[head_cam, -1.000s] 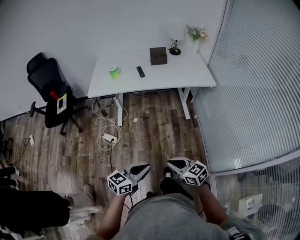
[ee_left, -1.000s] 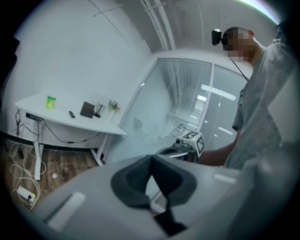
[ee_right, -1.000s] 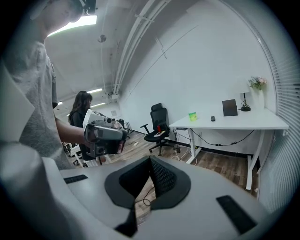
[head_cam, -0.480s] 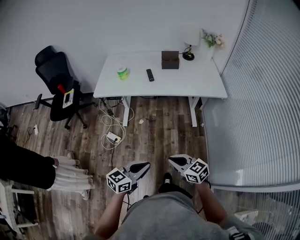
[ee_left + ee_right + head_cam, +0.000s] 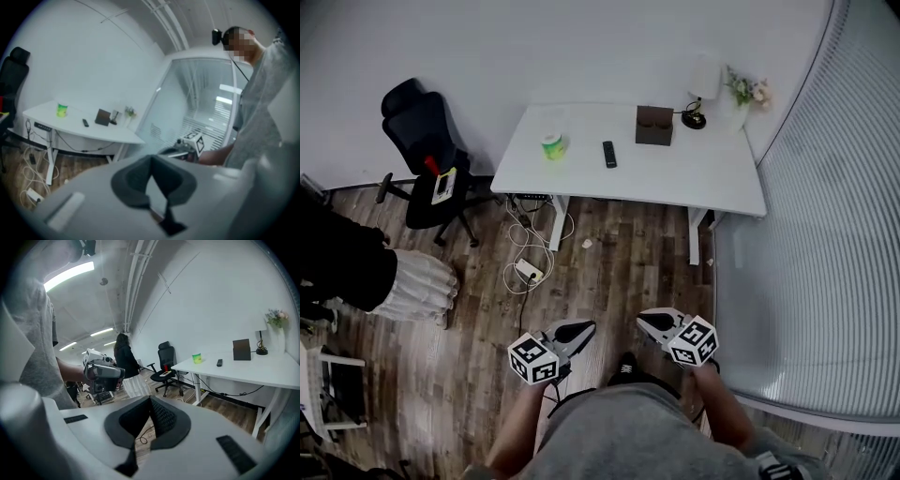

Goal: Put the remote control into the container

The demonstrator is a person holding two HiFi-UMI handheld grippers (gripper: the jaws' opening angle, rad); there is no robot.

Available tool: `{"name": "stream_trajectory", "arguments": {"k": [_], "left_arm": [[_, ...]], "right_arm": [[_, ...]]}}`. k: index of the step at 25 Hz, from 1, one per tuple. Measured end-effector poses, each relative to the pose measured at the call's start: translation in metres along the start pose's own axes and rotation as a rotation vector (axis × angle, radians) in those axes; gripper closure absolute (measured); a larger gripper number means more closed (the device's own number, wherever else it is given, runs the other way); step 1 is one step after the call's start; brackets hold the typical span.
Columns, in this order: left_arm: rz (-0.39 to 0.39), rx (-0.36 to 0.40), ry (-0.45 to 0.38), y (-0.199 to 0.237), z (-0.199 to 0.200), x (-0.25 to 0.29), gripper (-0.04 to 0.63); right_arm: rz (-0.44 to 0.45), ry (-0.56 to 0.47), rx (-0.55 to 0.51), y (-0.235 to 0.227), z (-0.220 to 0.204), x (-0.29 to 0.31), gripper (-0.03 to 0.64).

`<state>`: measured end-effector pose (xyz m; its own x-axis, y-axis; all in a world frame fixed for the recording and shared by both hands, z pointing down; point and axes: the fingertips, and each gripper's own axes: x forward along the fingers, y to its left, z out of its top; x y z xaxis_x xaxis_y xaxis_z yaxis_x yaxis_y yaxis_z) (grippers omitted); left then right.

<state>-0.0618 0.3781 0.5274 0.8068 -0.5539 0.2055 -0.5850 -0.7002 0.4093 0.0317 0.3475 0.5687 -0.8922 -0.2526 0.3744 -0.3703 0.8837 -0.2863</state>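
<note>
Leftmost, a chair point(image 5: 422, 141) stands beside the table point(image 5: 675, 178). On the table sit a green cup point(image 5: 551, 145), the remote point(image 5: 608, 154) lying flat and apart from it, then the brown container point(image 5: 654, 125). Over the floor, well short of the table, the left gripper point(image 5: 577, 329) and right gripper point(image 5: 651, 322) both have jaws pressed together on nothing. Only the right gripper view shows ceiling lights point(image 5: 70, 273) and a bystander point(image 5: 123, 359) standing upright.
</note>
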Motion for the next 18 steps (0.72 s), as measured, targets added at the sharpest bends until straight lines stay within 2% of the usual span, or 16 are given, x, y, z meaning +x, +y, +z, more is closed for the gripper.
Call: {"name": "stream_trajectory", "arguments": {"k": [8,18], "left_arm": [[0.029,0.003,-0.003,0.002,0.007,0.032,0.597],[0.004,0.003,-0.003,0.004,0.011,0.054,0.597]], "right_arm": [[0.058,0.02,-0.024,-0.028,0.001,-0.007,0.6],[0.051,0.036,-0.032,-0.041,0.001,-0.016,0.6]]}}
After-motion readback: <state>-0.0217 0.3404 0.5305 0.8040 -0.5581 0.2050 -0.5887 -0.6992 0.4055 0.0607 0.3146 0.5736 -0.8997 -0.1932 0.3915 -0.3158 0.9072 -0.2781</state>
